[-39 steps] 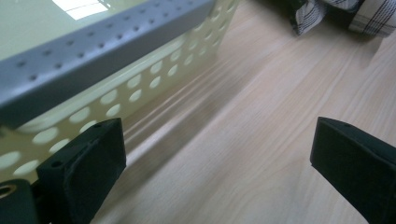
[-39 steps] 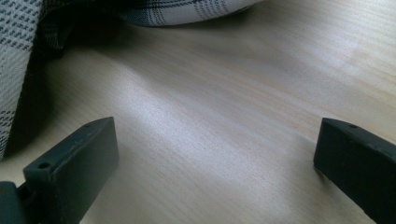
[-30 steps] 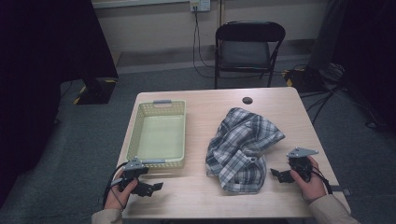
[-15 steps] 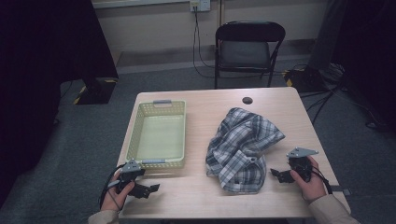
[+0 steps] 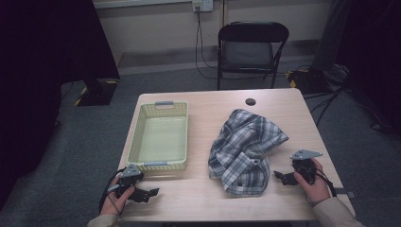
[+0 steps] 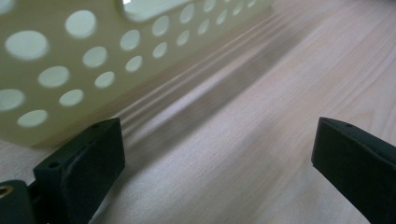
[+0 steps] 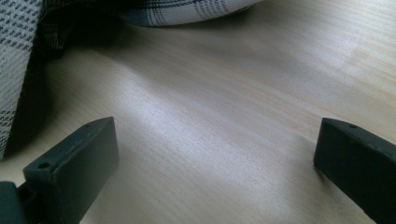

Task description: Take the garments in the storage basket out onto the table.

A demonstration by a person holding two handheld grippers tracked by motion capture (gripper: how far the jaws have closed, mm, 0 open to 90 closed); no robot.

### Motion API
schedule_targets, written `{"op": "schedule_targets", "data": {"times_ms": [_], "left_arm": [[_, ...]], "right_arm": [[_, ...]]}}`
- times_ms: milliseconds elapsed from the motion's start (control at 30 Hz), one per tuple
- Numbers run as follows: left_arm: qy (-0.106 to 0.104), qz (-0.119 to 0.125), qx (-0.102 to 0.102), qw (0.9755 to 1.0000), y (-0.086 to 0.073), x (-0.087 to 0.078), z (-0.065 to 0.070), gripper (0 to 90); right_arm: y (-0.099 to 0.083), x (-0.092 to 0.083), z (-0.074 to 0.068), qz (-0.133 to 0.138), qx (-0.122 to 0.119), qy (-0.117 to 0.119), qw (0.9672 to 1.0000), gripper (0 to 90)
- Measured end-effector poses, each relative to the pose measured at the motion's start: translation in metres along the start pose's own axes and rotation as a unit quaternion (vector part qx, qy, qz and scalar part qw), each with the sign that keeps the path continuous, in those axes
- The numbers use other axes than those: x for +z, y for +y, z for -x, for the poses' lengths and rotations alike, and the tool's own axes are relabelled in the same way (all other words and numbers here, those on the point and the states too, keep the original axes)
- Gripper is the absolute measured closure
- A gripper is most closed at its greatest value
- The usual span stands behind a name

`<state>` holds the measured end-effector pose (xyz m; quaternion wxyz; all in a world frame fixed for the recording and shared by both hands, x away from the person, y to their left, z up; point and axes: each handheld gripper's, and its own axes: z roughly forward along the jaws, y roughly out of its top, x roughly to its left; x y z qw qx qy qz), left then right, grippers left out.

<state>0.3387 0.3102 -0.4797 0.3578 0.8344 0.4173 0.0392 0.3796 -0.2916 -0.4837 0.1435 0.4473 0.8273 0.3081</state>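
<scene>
Resting low on the wooden table (image 5: 208, 104), my left gripper (image 5: 150, 193) sits at the near left corner, just in front of the pale yellow-green basket (image 5: 161, 164). Its jaws stand wide apart with nothing between them; in the left gripper view I see only bare wood in the gap, and the basket's perforated wall (image 6: 70, 56) runs close along the left jaw without touching it.

My right gripper (image 5: 280, 177) lies at the near right side of the table, held in my right hand (image 5: 316, 185), with its grey three-cornered plate (image 5: 305, 154) on top. Its jaws are also spread wide and hold nothing. They point toward the plaid shirt (image 5: 246, 151), which lies crumpled in a heap on the table between the basket and this gripper. In the right gripper view the shirt's edge (image 7: 18, 42) hangs just beyond the left jaw, near but apart from it.

I see the basket empty, its grey handle (image 5: 164, 102) at the far end. A small dark round spot (image 5: 250, 101) marks the far edge of the table, and a black folding chair (image 5: 250, 47) stands behind it.
</scene>
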Motion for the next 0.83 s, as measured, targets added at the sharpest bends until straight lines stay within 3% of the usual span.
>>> {"op": "schedule_targets", "data": {"times_ms": [400, 600, 833], "left_arm": [[0.021, 0.007, 0.028, 0.9994, -0.007, -0.001, -0.001, 0.7], [0.045, 0.005, 0.062, 0.997, -0.014, -0.002, 0.001, 0.1], [0.052, 0.005, 0.057, 0.997, -0.016, -0.005, -0.001, 0.0]], "right_arm": [[0.0, 0.0, 0.0, 0.0, 0.0, 0.0, 1.0, 0.0], [0.0, 0.0, 0.0, 0.0, 0.0, 0.0, 1.0, 0.0], [0.0, 0.0, 0.0, -0.001, -0.001, 0.0, 1.0, 0.0]]}}
